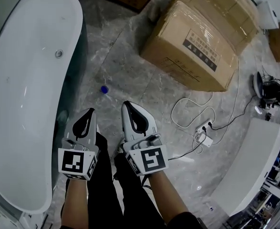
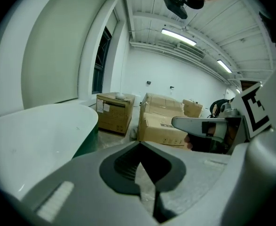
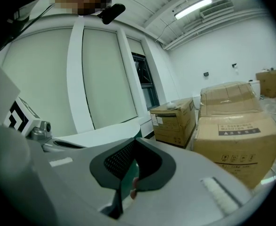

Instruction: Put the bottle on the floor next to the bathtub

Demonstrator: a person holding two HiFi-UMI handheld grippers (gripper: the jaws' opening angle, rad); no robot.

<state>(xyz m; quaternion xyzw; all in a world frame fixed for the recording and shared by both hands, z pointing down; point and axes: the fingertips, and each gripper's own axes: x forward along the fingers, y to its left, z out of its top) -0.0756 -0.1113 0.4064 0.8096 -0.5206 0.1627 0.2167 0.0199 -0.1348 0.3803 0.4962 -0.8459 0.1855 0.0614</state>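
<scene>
Bottle (image 1: 104, 89) with blue cap stands on grey floor (image 1: 130, 70) beside white bathtub (image 1: 15, 80), apparently delivered, so left gripper (image 1: 90, 110) and right gripper (image 1: 127, 104) hang closed, empty.

Bare floor (image 1: 125, 61) between bathtub (image 1: 25, 104) and box (image 1: 202, 37)

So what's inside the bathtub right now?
Inside the bathtub, only a round metal drain shows on the bare white basin. The tub's left side runs past the edge of the head view, so that strip cannot be checked.
</scene>
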